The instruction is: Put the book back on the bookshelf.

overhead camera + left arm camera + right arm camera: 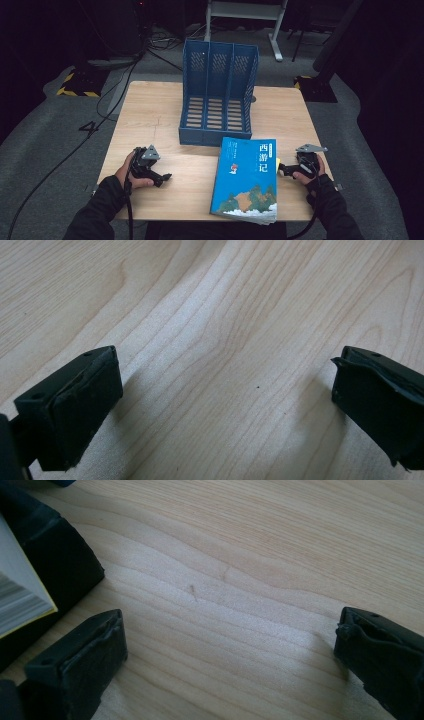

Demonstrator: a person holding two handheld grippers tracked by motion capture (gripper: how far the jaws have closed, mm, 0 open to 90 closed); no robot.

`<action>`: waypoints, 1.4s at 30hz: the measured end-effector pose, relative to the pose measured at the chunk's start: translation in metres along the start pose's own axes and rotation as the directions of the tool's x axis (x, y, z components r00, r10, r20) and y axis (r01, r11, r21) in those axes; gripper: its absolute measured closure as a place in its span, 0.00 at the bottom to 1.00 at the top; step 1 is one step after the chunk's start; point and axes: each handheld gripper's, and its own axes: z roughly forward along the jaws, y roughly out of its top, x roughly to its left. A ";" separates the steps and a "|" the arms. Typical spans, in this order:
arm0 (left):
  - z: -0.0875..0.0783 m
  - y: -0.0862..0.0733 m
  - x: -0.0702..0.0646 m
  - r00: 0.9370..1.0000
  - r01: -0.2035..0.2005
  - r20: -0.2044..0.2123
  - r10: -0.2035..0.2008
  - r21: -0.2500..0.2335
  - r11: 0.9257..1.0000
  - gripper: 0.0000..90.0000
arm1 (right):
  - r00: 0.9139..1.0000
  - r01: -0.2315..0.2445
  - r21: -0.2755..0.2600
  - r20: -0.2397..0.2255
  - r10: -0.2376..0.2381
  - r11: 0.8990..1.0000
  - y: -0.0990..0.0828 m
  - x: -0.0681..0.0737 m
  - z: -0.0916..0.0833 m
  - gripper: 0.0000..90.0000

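Black tongs (166, 177) with grey three-cornered plates, black cables, dark sleeves (97, 210).

We find the rack (218, 95) standing at the centre of the table's (150, 115) far half, with the book (246, 178) lying flat directly before it, right of centre and reaching the near edge. The left gripper (159, 176) rests on the table well left of the book, and the right gripper (283, 169) sits just beside the book's right edge, jaws toward it; in the right gripper view the book's corner (20, 600) lies left of the jaws.
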 end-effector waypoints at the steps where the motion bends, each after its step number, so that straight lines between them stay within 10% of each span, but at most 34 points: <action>1: 0.000 0.000 0.000 1.000 0.003 0.000 -0.003 0.001 1.000 0.00 | 1.000 0.000 0.000 0.000 0.000 1.000 0.000 0.000 0.000 0.01; 7: 0.001 0.001 -0.003 1.000 0.006 -0.005 -0.006 0.001 1.000 0.00 | 1.000 0.011 0.002 -0.010 -0.011 1.000 -0.001 -0.003 -0.002 0.03; 12: 0.004 0.004 -0.005 1.000 -0.007 0.004 0.008 -0.003 1.000 0.00 | 1.000 0.005 -0.020 0.002 -0.005 1.000 -0.005 -0.007 -0.012 0.24; 24: 0.016 0.018 -0.009 0.999 -0.039 0.029 0.039 -0.001 0.999 0.01 | 0.998 0.014 -0.098 -0.063 -0.020 0.995 0.002 -0.001 -0.048 0.22; 42: 0.027 0.032 -0.029 0.995 -0.073 0.060 0.074 -0.011 0.997 0.07 | 0.968 0.103 -0.165 -0.211 -0.138 0.981 0.035 0.048 -0.099 0.22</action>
